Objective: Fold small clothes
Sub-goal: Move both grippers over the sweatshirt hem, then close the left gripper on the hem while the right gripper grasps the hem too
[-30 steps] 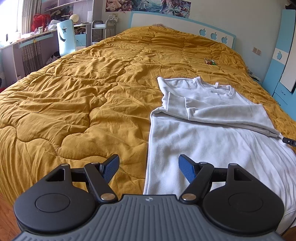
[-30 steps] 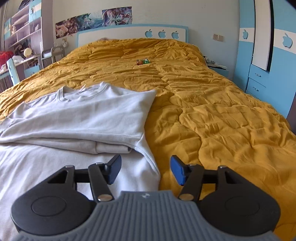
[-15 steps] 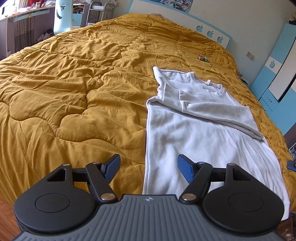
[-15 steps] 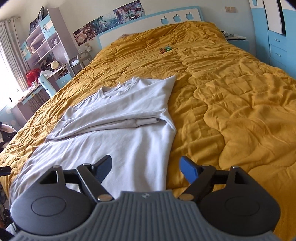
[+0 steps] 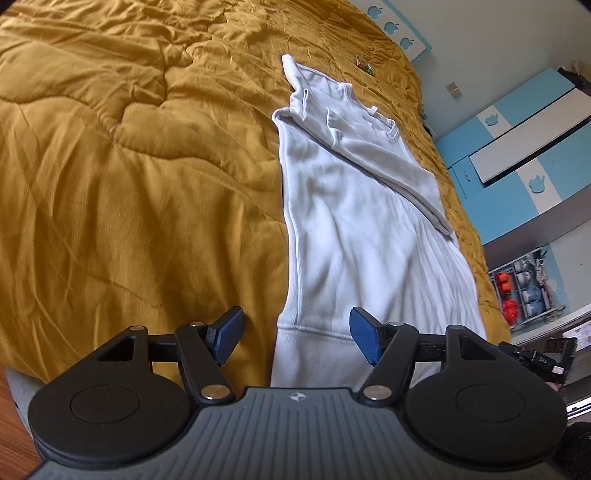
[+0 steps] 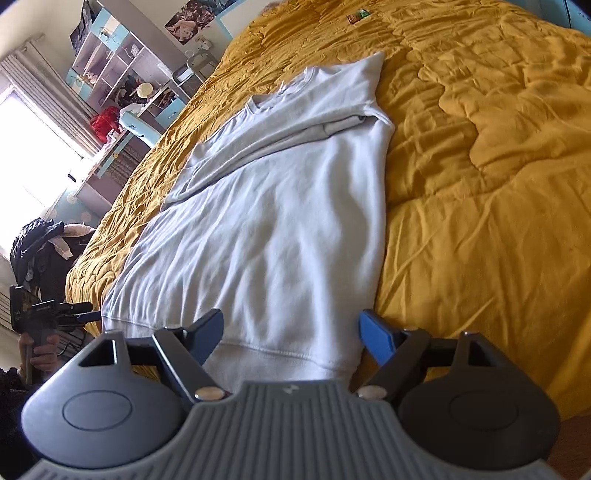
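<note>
white sweatshirt lying flat on the yellow quilt, sleeves folded in | left gripper and right gripper both gaping wide over its hem corners | risk: pinching quilt too (looking likely)

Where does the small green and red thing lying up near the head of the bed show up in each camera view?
Left wrist view: the small green and red thing sits near the top, right of centre, on the yellow quilt beyond the white sweatshirt.
Right wrist view: it sits at the very top, right of centre.
Shared landmark: the sweatshirt's collar.
</note>
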`<action>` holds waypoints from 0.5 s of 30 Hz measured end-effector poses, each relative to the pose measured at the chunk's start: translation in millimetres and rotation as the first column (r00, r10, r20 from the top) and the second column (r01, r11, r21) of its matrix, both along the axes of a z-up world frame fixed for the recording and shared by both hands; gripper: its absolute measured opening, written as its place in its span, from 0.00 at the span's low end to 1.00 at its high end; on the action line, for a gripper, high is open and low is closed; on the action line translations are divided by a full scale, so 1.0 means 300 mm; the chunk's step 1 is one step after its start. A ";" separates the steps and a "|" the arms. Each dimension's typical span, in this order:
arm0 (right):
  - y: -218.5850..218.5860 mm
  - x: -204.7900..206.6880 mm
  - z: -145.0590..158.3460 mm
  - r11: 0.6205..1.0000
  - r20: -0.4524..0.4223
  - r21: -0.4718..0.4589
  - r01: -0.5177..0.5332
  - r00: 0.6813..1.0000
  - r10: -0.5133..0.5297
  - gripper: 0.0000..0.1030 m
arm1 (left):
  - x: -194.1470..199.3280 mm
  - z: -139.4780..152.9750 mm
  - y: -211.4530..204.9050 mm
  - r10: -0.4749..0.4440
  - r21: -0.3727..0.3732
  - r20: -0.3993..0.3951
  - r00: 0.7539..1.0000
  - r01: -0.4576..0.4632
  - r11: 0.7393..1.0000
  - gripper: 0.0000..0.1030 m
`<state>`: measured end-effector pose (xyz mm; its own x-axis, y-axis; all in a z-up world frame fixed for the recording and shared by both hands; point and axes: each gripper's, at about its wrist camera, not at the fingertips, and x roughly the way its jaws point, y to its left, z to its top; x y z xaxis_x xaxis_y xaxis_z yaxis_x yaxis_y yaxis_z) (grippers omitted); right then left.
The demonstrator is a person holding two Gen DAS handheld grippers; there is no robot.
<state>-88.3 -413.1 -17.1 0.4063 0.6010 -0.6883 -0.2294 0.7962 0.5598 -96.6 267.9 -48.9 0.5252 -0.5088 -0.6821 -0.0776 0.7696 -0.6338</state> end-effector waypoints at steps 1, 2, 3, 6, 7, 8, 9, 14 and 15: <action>-0.009 -0.008 -0.009 1.000 -0.016 0.006 0.006 1.000 -0.005 0.74 | -0.003 -0.016 0.011 -0.005 -0.031 -0.015 1.000 0.005 1.000 0.74; -0.019 -0.013 -0.021 1.000 -0.037 0.017 0.010 0.999 -0.010 0.74 | -0.006 -0.029 0.019 -0.011 -0.059 -0.029 1.000 0.009 0.998 0.74; -0.028 -0.022 -0.032 0.999 -0.056 0.029 0.013 0.998 -0.011 0.74 | -0.009 -0.046 0.028 -0.018 -0.094 -0.042 0.999 0.014 0.995 0.74; -0.041 -0.048 -0.071 0.998 -0.096 0.065 0.004 0.995 0.002 0.74 | -0.016 -0.084 0.041 -0.001 -0.150 -0.055 0.998 -0.007 0.989 0.74; -0.042 -0.052 -0.083 0.997 -0.107 0.080 0.005 0.994 0.004 0.74 | -0.016 -0.093 0.038 0.002 -0.153 -0.059 0.998 -0.011 0.988 0.74; -0.039 -0.055 -0.099 0.995 -0.118 0.097 0.004 0.993 0.007 0.74 | -0.011 -0.101 0.030 -0.003 -0.158 -0.066 0.998 -0.007 0.987 0.74; -0.034 -0.059 -0.109 0.995 -0.119 0.097 0.009 0.993 0.002 0.74 | -0.006 -0.107 0.017 -0.014 -0.161 -0.072 0.997 0.002 0.987 0.74; -0.001 -0.072 -0.134 0.996 -0.094 0.087 0.024 0.995 -0.016 0.44 | 0.006 -0.095 -0.055 -0.041 -0.127 -0.031 0.999 0.037 0.991 0.68; 0.004 -0.076 -0.137 0.996 -0.088 0.082 0.025 0.996 -0.018 0.41 | 0.007 -0.093 -0.060 -0.021 -0.114 -0.025 0.999 0.018 0.993 0.60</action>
